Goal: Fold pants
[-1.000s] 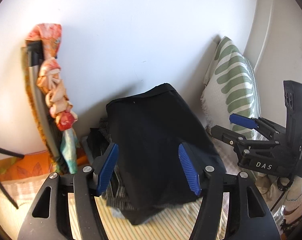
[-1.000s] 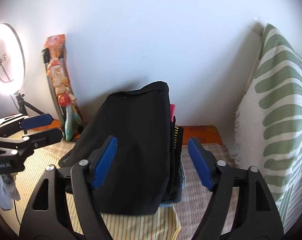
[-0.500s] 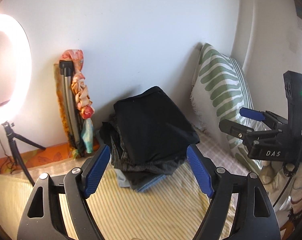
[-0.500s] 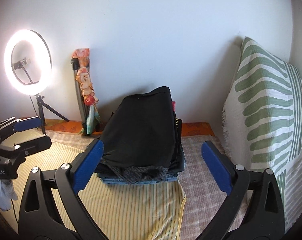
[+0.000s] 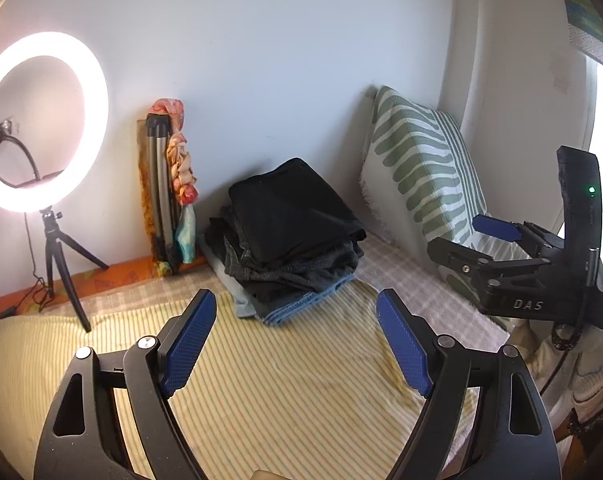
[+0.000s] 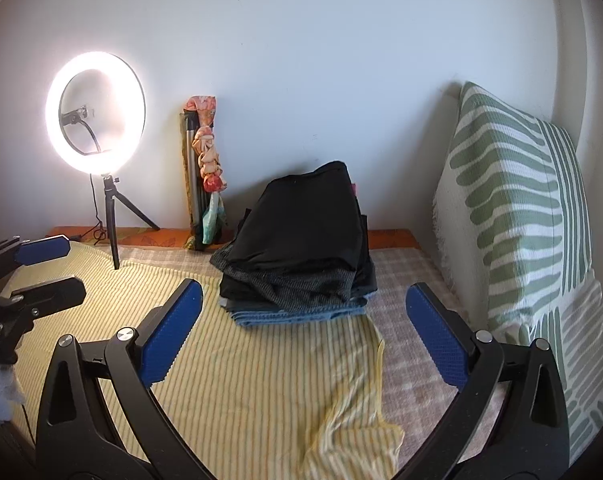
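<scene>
Folded black pants [image 5: 293, 208] lie on top of a stack of folded clothes [image 5: 289, 276] by the far wall; the pants [image 6: 309, 220] and the stack [image 6: 297, 292] also show in the right wrist view. My left gripper [image 5: 297, 344] is open and empty, well back from the stack over the yellow striped sheet [image 5: 261, 380]. My right gripper [image 6: 301, 336] is open and empty, also back from the stack. The right gripper shows in the left wrist view [image 5: 481, 236], and the left gripper shows at the left edge of the right wrist view [image 6: 45, 268].
A lit ring light [image 6: 95, 120] on a small tripod [image 6: 111, 224] stands at the left. A folded tripod wrapped in patterned cloth [image 6: 203, 168] leans on the wall. A green-and-white striped cushion [image 6: 517, 216] stands at the right. A checked cloth [image 6: 413, 280] covers the bed's right part.
Both grippers have pulled back from the stack and opened wider. The black pants stay on top of the stack. The ring light has come into view.
</scene>
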Action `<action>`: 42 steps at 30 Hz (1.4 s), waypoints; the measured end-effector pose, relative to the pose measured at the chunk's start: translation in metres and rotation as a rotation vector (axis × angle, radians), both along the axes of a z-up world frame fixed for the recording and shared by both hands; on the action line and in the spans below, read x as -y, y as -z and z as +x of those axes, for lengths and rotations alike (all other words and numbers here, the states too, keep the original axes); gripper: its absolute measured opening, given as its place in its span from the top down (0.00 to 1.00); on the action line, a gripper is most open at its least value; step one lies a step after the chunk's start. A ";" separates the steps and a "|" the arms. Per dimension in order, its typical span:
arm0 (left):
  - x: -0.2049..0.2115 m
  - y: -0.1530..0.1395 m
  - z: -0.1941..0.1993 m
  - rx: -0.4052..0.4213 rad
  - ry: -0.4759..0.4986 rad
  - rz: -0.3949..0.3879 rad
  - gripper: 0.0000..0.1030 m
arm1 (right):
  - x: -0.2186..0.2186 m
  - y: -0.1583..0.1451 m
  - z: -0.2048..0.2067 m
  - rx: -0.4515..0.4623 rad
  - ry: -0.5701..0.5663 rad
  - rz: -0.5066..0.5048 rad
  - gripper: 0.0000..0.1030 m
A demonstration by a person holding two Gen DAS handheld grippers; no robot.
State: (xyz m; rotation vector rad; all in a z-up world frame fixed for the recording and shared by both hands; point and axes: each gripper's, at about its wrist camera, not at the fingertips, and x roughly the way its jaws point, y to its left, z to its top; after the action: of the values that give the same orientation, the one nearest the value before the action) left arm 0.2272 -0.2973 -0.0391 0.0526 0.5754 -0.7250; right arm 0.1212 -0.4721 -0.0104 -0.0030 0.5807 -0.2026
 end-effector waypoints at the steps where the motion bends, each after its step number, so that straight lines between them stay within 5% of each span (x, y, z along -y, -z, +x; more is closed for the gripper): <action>1: -0.003 0.002 -0.005 0.006 0.001 -0.002 0.20 | -0.005 0.003 -0.003 0.000 0.002 -0.010 0.00; 17: -0.035 0.032 -0.036 0.020 -0.014 0.044 0.20 | -0.035 0.058 -0.019 -0.019 0.028 -0.005 0.00; 26: -0.034 0.040 -0.041 0.089 -0.023 0.106 0.14 | -0.035 0.065 -0.017 -0.010 0.035 -0.003 0.00; 42: -0.039 0.041 -0.042 0.064 -0.043 0.109 0.14 | -0.046 0.067 -0.018 -0.016 0.026 -0.046 0.00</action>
State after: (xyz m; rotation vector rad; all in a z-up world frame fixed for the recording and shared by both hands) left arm 0.1851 -0.2579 -0.0797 0.1641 0.5529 -0.6478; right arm 0.1036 -0.4262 -0.0777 -0.0419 0.5923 -0.2410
